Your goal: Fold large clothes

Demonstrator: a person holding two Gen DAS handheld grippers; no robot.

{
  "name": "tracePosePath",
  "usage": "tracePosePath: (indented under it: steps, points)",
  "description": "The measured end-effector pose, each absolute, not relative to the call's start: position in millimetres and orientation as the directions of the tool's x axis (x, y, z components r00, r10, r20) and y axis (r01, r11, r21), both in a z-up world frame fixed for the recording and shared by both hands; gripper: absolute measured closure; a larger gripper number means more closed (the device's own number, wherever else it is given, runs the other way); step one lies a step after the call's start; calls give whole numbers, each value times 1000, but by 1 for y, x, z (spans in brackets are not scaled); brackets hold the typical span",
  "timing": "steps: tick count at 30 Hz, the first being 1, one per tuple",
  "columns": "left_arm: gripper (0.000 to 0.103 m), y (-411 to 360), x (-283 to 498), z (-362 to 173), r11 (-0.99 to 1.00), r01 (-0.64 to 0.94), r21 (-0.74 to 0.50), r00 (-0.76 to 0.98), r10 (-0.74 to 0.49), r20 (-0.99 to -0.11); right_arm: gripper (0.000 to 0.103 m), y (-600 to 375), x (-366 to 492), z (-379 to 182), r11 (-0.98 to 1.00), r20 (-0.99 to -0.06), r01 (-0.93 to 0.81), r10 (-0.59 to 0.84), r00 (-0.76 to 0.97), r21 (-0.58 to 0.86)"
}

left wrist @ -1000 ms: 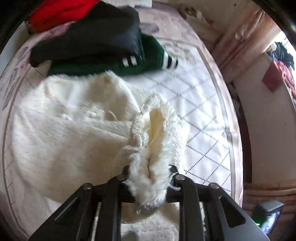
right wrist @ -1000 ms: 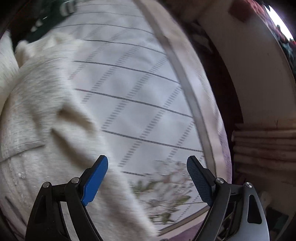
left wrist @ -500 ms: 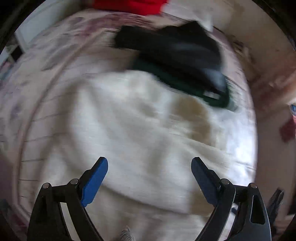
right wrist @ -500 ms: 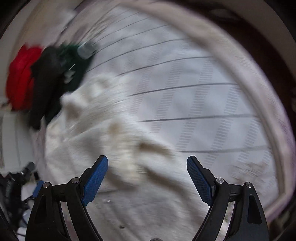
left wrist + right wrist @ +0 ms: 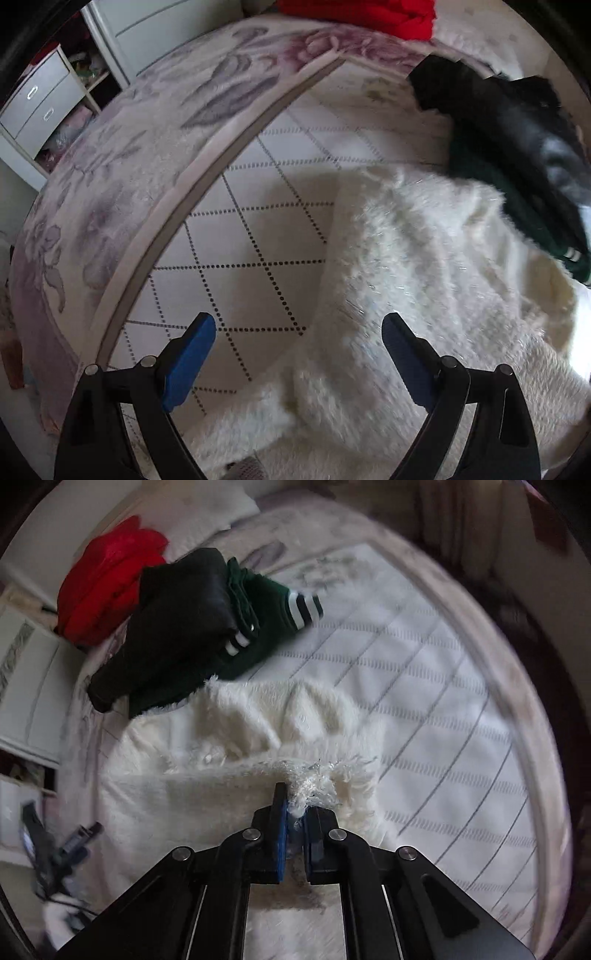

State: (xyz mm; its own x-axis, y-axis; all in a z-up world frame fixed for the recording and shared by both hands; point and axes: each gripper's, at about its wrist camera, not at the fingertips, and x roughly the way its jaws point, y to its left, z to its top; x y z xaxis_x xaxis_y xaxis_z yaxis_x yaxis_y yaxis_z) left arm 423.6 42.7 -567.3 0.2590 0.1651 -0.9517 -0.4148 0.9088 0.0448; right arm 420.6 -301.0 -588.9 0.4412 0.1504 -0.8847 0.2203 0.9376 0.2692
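Right now the right gripper [image 5: 295, 821] has just snapped closed on the fluffy white garment [image 5: 236, 805], partly folded on the bed [image 5: 443, 709]. Left gripper [image 5: 299, 341] hangs wide, nothing btwn its pads. Folding's unfinished; more folds left, imo.

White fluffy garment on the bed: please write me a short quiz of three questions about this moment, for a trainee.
1. True or false: the right gripper is shut on an edge of the white fluffy garment.
2. What lies between the fingers of the left gripper? A) a red garment B) nothing held, only the bed cover and the white garment's edge below C) a drawer handle
3. Fill in: the black garment lies on top of the ____ garment with white stripes.

Key: 1 true; 2 B; 3 green.
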Motion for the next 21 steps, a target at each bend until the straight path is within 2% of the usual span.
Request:
tracePosePath:
  steps: [2, 4, 5, 6, 7, 9, 14, 15, 16, 21]
  points:
    - [11, 42, 433, -589, 911, -402, 93, 189, 182, -965, 96, -300, 431, -616, 951, -926, 228, 117, 359, 209]
    - [9, 40, 434, -604, 916, -387, 105, 167, 181, -969, 96, -303, 439, -658, 953, -974, 259, 105, 200, 156]
    - [9, 40, 433, -604, 916, -388, 103, 170, 181, -969, 91, -307, 441, -668, 949, -981, 275, 116, 153, 155]
    - [9, 40, 433, -601, 917, -385, 101, 171, 179, -969, 82, -310, 440, -675, 941, -983, 298, 128, 128, 161]
    - [9, 38, 431, -592, 921, -375, 101, 176, 177, -968, 78, -313, 437, -673, 934, -983, 318, 129, 132, 165]
    - [10, 31, 424, -570, 929, -357, 95, 217, 181, -959, 50, -319, 430, -661, 923, -985, 355, 104, 138, 147]
    - [9, -5, 416, -521, 960, -261, 103, 287, 179, -941, 49, -328, 403, -613, 890, -976, 423, 96, 197, 172]
    - [6, -14, 424, -517, 963, -236, 126, 293, 194, -936, 49, -325, 402, -603, 889, -971, 415, 113, 211, 193]
    - [3, -26, 436, -516, 967, -206, 151, 297, 209, -932, 49, -318, 407, -596, 890, -965, 400, 139, 220, 220]
    - [3, -60, 499, -537, 979, -120, 164, 301, 193, -934, 49, -264, 469, -589, 910, -941, 267, 269, 205, 318]
